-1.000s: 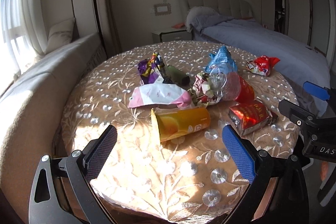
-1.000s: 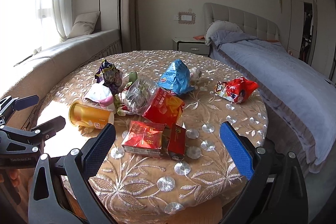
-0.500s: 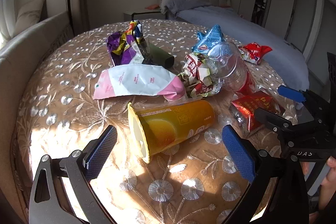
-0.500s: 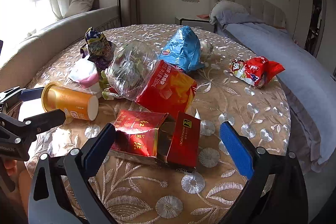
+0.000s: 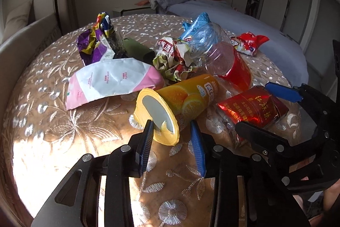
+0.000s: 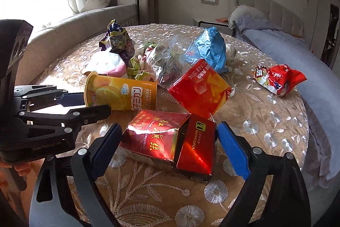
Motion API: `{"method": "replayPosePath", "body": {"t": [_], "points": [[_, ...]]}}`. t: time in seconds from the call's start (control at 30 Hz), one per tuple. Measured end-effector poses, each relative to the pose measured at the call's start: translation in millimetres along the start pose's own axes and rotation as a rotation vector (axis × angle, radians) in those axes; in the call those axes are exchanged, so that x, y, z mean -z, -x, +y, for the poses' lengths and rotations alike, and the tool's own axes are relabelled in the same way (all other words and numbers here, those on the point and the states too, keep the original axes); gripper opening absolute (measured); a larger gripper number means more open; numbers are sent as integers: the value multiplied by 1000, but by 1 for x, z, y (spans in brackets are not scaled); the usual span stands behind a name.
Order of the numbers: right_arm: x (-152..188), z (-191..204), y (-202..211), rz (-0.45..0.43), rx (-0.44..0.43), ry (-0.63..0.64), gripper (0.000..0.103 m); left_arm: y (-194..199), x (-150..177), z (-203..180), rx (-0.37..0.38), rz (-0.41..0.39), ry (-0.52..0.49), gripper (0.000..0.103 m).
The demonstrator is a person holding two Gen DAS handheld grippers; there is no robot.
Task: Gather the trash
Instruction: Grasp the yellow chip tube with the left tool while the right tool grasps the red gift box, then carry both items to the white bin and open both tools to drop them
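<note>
Litter lies heaped on the round counter [image 5: 42, 112], and each hand-held gripper has picked its own piece. The left hand-held gripper [image 5: 172, 131] has its pads either side of the open rim of the orange cup [image 5: 184, 99], which lies on its side with the mouth toward it; whether they already press the rim I cannot tell. That end is nearest, so it seems the natural place to pinch. The right hand-held gripper [image 6: 170, 137] stands with its pads spread on both flanks of the torn red carton [image 6: 170, 139], not yet pinching. Beyond both lie a clear plastic bottle [image 5: 212, 50], a pink-and-white pouch [image 5: 110, 80] and a blue bag [image 6: 210, 48], well out of reach for now.
</note>
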State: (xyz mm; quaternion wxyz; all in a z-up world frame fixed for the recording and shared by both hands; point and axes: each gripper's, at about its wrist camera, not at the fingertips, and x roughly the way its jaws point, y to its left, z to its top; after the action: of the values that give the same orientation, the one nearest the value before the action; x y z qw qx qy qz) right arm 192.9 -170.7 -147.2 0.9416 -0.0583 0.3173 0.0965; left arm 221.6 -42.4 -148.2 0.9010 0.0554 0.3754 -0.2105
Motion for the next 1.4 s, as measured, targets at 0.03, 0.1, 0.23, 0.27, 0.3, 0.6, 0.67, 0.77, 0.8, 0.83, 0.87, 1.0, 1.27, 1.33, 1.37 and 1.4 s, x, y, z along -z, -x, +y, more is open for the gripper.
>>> {"method": "replayPosePath", "body": {"t": [0.03,0.1,0.23,0.27,0.3,0.6,0.67,0.77,0.8,0.83,0.87,1.0,1.27,1.33,1.37,1.4], "points": [[0,0,0,-3,2,6,89,-1,0,-2,4,4,-9,28],[0,-1,0,-6,-1,6,89,-3,-2,-7,32,11,-23,20],[0,-3,-1,-6,-14,7,89,-12,-8,-5,47,51,1,24],[0,-4,-1,-5,-18,6,89,-13,-10,-5,52,52,5,28],[0,-4,-2,-4,-21,7,89,-14,-11,-4,44,54,5,31],[2,-2,-2,-7,-26,7,90,-18,-27,-17,49,25,-91,47],[2,-2,-2,-11,-19,9,89,-17,-28,-19,64,18,-122,38],[3,-3,-2,-10,-30,-2,90,-20,-29,-23,99,29,-129,23],[3,-3,-2,-10,-31,-3,90,-19,-29,-26,100,26,-135,21],[3,-4,-1,-11,-32,-6,89,-17,-28,-27,96,19,-145,18],[4,-4,-1,-10,-36,-8,89,-17,-28,-29,91,10,-155,18],[4,-6,0,-6,-39,-21,90,-18,-31,-31,104,9,-192,20],[5,-4,2,-14,-28,-7,89,-17,-37,-51,133,-11,-313,9],[6,-7,8,-28,-29,-12,80,-14,-38,-53,128,-24,-279,8],[6,-10,12,-36,-30,-15,76,-11,-38,-53,122,-36,-263,8],[6,-14,16,-43,-32,-25,67,-7,-38,-56,116,-42,-253,7]]}}
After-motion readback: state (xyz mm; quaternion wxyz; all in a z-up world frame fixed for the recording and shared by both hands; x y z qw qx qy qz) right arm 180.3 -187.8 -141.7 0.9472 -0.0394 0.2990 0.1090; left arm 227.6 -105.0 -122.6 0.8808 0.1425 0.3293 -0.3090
